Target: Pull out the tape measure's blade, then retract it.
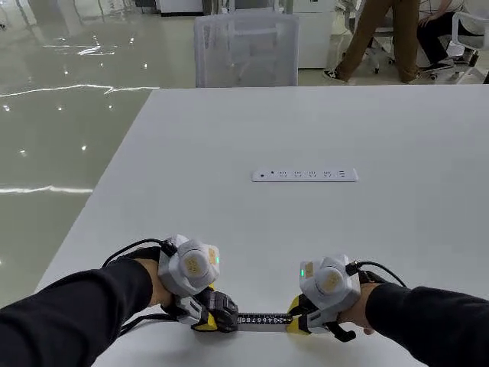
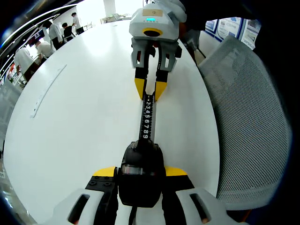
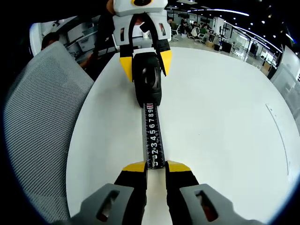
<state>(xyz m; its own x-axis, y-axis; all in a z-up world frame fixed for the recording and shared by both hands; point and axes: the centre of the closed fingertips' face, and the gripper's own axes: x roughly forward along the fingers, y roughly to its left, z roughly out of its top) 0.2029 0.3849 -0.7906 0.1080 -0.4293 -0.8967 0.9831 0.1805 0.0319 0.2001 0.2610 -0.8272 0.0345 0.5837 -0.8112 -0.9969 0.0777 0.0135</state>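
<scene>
A black tape measure case (image 1: 221, 311) (image 2: 140, 172) (image 3: 147, 80) sits low over the white table's near edge, with my left gripper (image 1: 206, 317) (image 2: 140, 172) shut on it. Its black blade (image 1: 263, 317) (image 2: 147, 119) (image 3: 152, 136) with white numbers is drawn out a short way, about nine units showing. My right gripper (image 1: 299, 321) (image 3: 155, 167) is shut on the blade's tip, its yellow-tipped fingers (image 2: 139, 88) pinching it. The two grippers face each other, left one at the left, right one at the right.
A white power strip (image 1: 305, 176) lies on the white table (image 1: 306, 130) farther out. A grey mesh chair (image 1: 246, 50) stands at the far edge, another (image 2: 248, 122) at the near side. People are at the far right (image 1: 382, 38).
</scene>
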